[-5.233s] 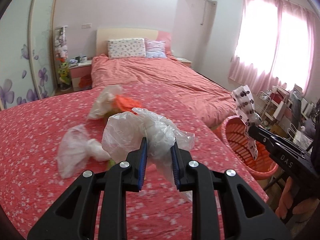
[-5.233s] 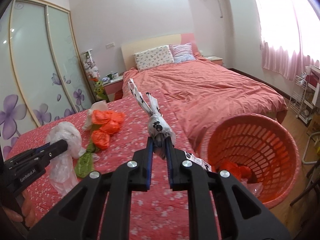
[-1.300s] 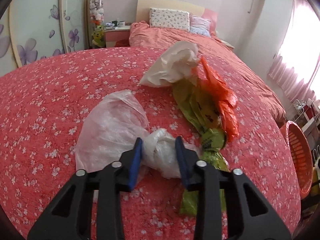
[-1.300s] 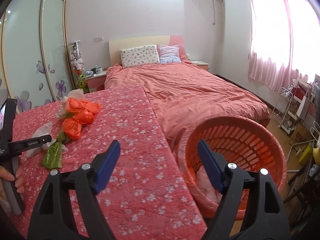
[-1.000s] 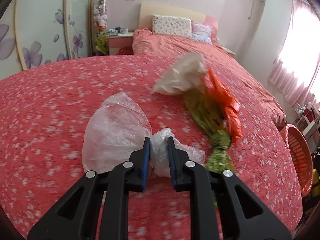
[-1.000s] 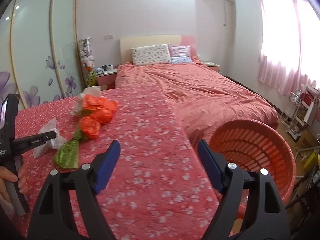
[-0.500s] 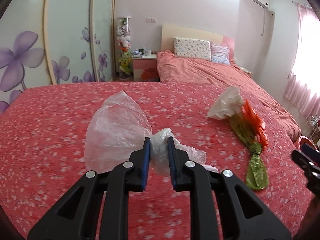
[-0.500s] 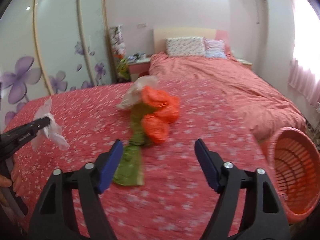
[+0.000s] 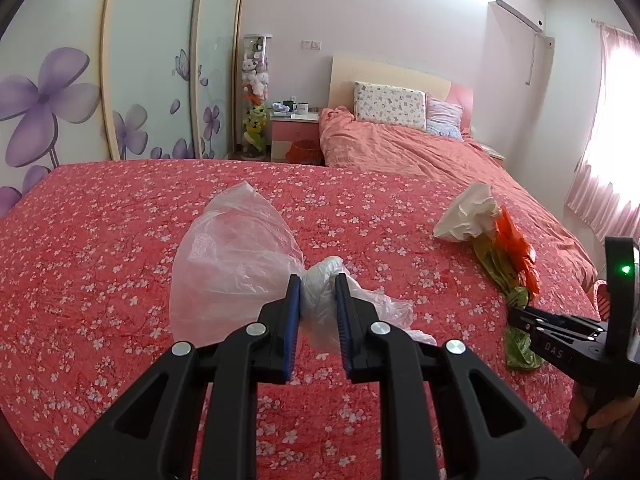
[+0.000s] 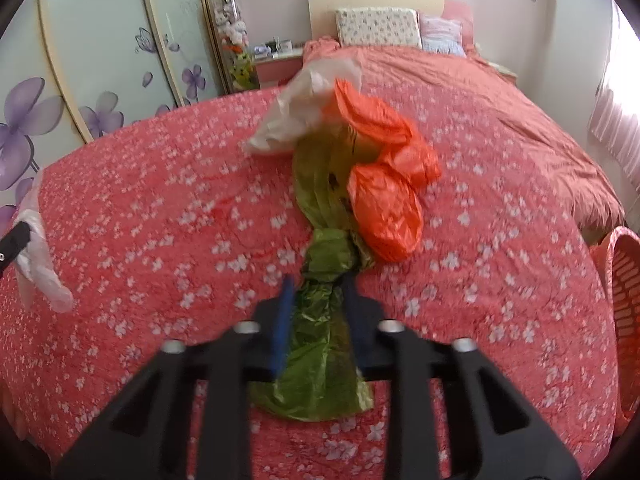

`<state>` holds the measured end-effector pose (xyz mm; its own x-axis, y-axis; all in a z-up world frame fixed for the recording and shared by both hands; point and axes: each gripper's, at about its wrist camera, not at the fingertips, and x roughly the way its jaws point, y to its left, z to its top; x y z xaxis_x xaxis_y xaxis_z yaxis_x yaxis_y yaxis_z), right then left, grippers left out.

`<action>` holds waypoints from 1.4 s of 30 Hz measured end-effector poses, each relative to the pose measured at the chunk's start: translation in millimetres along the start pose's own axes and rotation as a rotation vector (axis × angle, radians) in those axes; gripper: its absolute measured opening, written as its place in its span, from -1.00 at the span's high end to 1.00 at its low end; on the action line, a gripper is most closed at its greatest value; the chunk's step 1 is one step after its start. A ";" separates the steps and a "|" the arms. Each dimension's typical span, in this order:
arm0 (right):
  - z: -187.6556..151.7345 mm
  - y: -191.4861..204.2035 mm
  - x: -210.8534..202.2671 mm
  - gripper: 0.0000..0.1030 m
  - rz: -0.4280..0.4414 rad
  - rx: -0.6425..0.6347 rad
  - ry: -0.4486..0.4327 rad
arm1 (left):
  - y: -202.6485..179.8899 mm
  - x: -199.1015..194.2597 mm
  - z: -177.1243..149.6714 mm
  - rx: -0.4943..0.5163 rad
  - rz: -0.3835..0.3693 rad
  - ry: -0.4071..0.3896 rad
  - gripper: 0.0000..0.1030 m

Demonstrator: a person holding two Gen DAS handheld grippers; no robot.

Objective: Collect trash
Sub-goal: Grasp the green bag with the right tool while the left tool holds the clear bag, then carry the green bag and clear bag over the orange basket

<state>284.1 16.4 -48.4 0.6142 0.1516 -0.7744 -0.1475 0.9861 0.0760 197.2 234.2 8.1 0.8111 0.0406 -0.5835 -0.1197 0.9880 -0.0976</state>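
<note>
Left view: left tongs (image 9: 316, 296) clamped on clear bag (image 9: 236, 264), lifted off red spread (image 9: 100, 240).

Right view: right tongs (image 10: 318, 300) just closing on green bag (image 10: 320, 320) between the blades. Mid-pickup; next, carrying both to basket (image 10: 624, 320) at far right.

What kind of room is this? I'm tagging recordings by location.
A bedroom, most likely: a made bed with pillows against a headboard, a nightstand beside it, and floral sliding wardrobe doors.

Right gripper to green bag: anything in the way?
Nothing visible. The right gripper has just been closing and its jaws sit either side of the green bag below its knot. The orange bag lies beyond, against the green one, not between.
</note>
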 end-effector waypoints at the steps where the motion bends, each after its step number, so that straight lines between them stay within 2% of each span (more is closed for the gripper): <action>1: -2.2 -0.5 -2.1 0.78 0.002 -0.002 -0.004 | 0.1 0.1 -0.5 0.000 -0.001 0.000 0.66; 6: -12.3 -5.7 -18.6 0.88 0.041 -0.014 -0.025 | -3.2 -2.7 -3.0 0.003 -0.005 0.000 0.66; 19: -19.3 -9.5 -103.0 0.89 0.182 -0.013 -0.166 | -41.3 -21.1 -4.8 0.049 -0.053 -0.011 0.66; 23: -22.3 -14.9 -126.1 0.89 0.197 -0.002 -0.208 | -56.9 -25.9 -4.9 0.069 -0.074 -0.014 0.66; 30: -27.3 -47.0 -159.8 0.89 0.163 0.050 -0.278 | -87.4 -34.5 -5.7 0.113 -0.121 -0.025 0.66; 42: -47.5 -115.8 -183.0 0.89 0.064 0.153 -0.329 | -156.2 -42.2 -10.7 0.190 -0.237 -0.024 0.66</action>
<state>151.9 -128.7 54.7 0.8277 0.2020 -0.5236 -0.0908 0.9689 0.2302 175.5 76.6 39.3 0.8173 -0.1929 -0.5429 0.1818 0.9805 -0.0747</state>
